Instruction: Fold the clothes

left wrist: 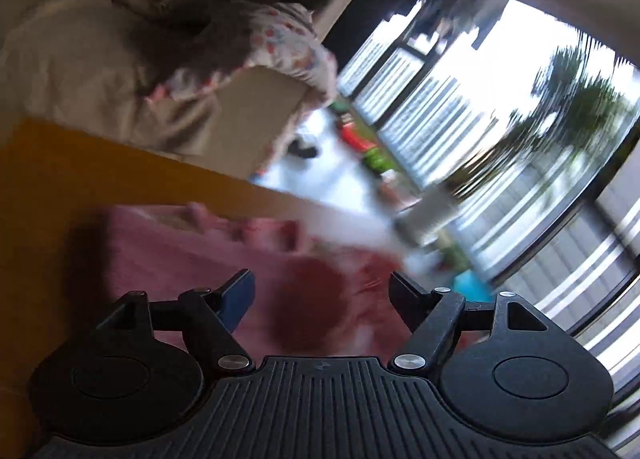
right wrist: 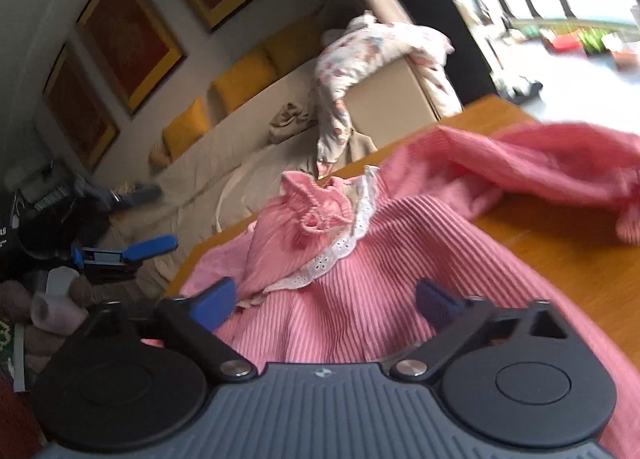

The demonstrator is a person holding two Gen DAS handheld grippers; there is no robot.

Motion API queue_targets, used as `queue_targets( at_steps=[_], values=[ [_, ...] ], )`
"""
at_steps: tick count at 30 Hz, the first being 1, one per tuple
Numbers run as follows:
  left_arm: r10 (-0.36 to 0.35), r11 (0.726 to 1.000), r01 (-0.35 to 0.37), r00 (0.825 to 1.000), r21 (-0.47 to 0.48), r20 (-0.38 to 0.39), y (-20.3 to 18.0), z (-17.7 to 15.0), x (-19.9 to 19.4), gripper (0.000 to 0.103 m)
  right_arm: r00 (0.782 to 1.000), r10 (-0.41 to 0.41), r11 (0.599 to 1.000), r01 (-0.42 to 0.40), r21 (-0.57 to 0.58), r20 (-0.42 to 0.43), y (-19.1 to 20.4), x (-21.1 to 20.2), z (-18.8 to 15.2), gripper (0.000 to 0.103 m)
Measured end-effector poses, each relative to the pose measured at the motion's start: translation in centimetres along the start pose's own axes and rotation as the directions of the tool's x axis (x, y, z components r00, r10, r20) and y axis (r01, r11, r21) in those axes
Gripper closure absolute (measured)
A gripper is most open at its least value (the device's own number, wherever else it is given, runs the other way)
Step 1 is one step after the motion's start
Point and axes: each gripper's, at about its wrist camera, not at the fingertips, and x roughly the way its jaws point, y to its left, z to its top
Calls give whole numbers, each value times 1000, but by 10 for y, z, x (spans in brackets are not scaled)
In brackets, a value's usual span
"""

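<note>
Jaws of both left gripper [left wrist: 322, 293] and right gripper [right wrist: 324, 301] held apart, nothing gripped. Pink dress [right wrist: 352, 299] spread on wooden table [right wrist: 560, 259]. Judged soft, light, floppy; best pinched at hem edge or lace-trimmed collar [right wrist: 340, 247].

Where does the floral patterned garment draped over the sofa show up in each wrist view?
Left wrist: floral garment upper centre-left, blurred, over the beige sofa arm.
Right wrist: floral garment upper centre, hanging over the sofa arm behind the table.
Shared landmark: pink ribbed garment on the wooden table.
</note>
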Motion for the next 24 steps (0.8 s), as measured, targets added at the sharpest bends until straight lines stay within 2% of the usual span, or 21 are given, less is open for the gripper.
queue_targets(
  at_steps=[1, 2, 3, 4, 7, 9, 11, 12, 14, 16, 17, 18, 21, 24],
  values=[
    [55, 995, -54, 998, 83, -11, -3, -8, -1, 22, 1000, -5, 999, 5, -46, -2, 4, -1, 3, 27],
    [95, 982, -91, 995, 164, -14, -14, -18, -5, 21, 1000, -7, 997, 7, -78, -3, 7, -2, 7, 31],
    [117, 968, -112, 993, 225, -9, -25, -27, -8, 20, 1000, -2, 996, 2, -90, -2, 6, -3, 12, 40],
    [118, 956, -114, 993, 269, 1, -39, -33, -7, 19, 1000, 3, 995, -3, -102, -1, 6, -4, 17, 42],
    [90, 915, -100, 995, 391, 44, -87, -38, 10, 13, 999, -24, 998, 26, -53, 31, -7, -6, 22, 42],
    [85, 871, -118, 992, 478, 90, -125, -33, 29, 13, 998, -35, 999, 34, 14, 58, -21, -7, 16, 42],
    [118, 823, -168, 985, 543, 125, -147, -34, 46, 14, 996, -44, 997, 39, 71, 75, -32, -9, 8, 42],
    [141, 808, -190, 981, 557, 130, -151, -33, 59, 16, 995, -31, 994, 21, 106, 93, -38, -13, 7, 41],
    [201, 793, -234, 972, 562, 121, -151, -31, 85, 23, 988, -27, 989, 4, 149, 154, -46, -20, 6, 32],
    [247, 805, -256, 965, 535, 89, -135, -31, 101, 40, 985, -29, 980, -6, 200, 170, -54, -22, 5, 32],
    [257, 819, -255, 964, 515, 69, -126, -31, 105, 70, 984, -27, 975, -12, 221, 174, -58, -23, 5, 32],
    [266, 831, -254, 963, 494, 48, -117, -30, 109, 92, 983, -25, 972, -18, 236, 180, -61, -23, 4, 32],
    [264, 879, -288, 958, 379, 117, -95, -6, 81, 92, 983, -12, 963, -38, 266, 182, -67, -22, 4, 30],
    [237, 919, -279, 956, 278, 176, -94, 30, 66, 92, 986, -3, 964, -41, 264, 167, -67, -17, 6, 29]
  ],
)
